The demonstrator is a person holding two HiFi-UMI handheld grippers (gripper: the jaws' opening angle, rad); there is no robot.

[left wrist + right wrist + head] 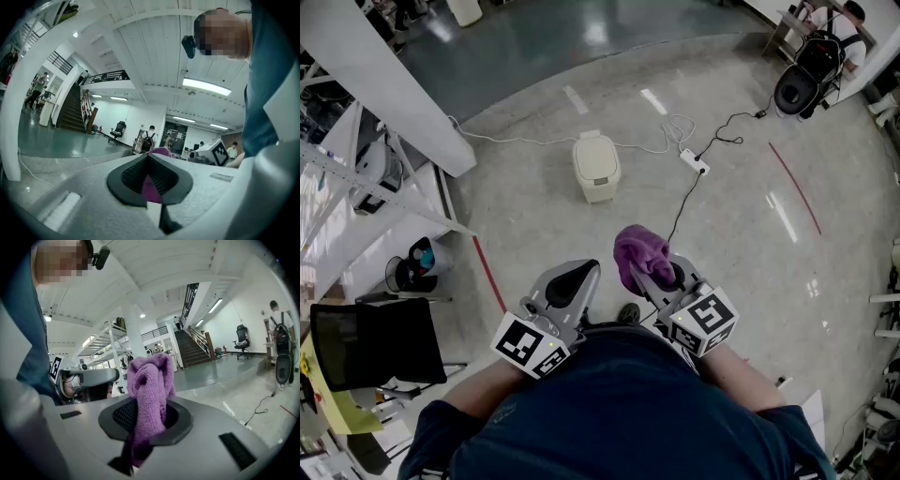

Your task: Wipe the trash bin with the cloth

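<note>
The trash bin (596, 167) is a small cream-white bin with a closed lid, standing on the grey floor well ahead of me. Both grippers are held close to my body and point up and away from it. My right gripper (661, 274) is shut on a purple cloth (637, 251). In the right gripper view the cloth (149, 380) bunches up out of the right gripper (150, 403) and hides its fingertips. My left gripper (579, 277) is shut with nothing in it. In the left gripper view, the left gripper (149, 157) has its jaws meeting, with a bit of purple cloth (161, 151) beyond.
A white power strip (694, 161) with cables lies right of the bin. A slanted white beam (394, 84) and shelving stand at the left, with a black chair (370, 342) near my left side. A black round machine (797, 89) sits far right.
</note>
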